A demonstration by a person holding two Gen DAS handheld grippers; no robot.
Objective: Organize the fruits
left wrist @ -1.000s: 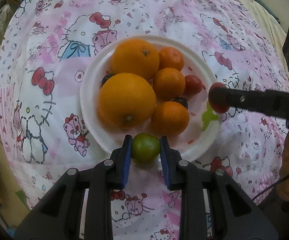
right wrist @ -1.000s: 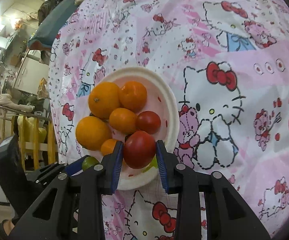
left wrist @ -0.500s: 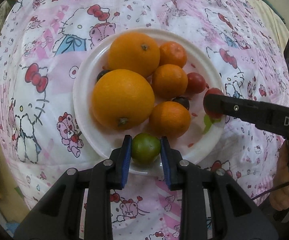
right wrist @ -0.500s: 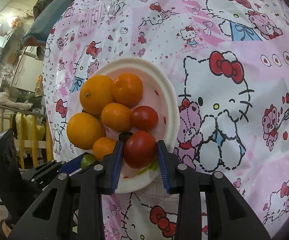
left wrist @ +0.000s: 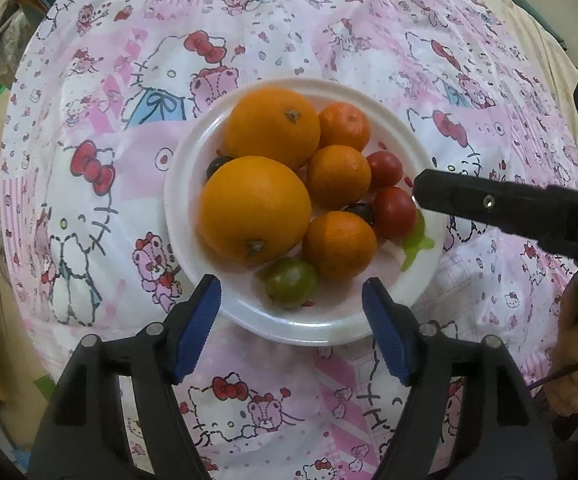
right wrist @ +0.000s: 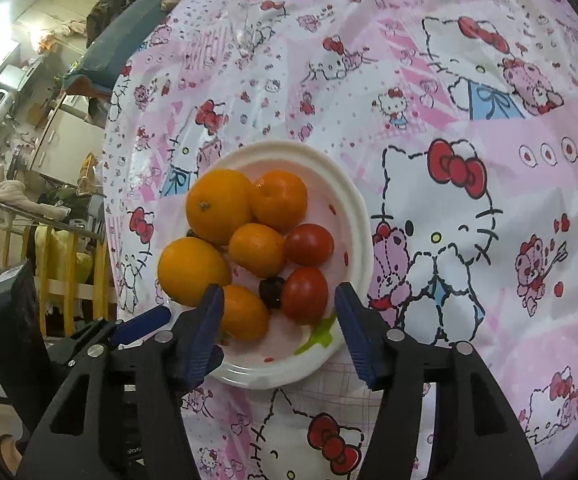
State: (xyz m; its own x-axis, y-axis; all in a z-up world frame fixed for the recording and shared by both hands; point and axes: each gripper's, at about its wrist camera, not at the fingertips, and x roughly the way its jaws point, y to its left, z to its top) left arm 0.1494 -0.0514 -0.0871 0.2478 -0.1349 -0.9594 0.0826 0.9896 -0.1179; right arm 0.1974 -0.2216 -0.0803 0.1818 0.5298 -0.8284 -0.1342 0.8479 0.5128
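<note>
A white plate (left wrist: pixel 193 280) (right wrist: pixel 353 208) holds two big oranges (left wrist: pixel 255 210), three small oranges, two dark grapes and two red tomatoes. The green fruit (left wrist: pixel 291 283) lies on the plate's near side, just ahead of my open, empty left gripper (left wrist: pixel 291 300). The red tomato (right wrist: pixel 304 295) (left wrist: pixel 395 212) lies on the plate's right side, just ahead of my open, empty right gripper (right wrist: pixel 279 308). The right gripper's finger (left wrist: pixel 489 204) reaches over the plate rim in the left wrist view.
A pink Hello Kitty tablecloth (left wrist: pixel 101 184) (right wrist: pixel 469 168) covers the round table. Room clutter, a chair and racks (right wrist: pixel 29 216) stand beyond the table's left edge. The person's hand (left wrist: pixel 573 364) is at the right.
Both grippers opened. The left let the green fruit go onto the plate's near side. The right let the red tomato go onto the plate. Both pulled back slightly.
</note>
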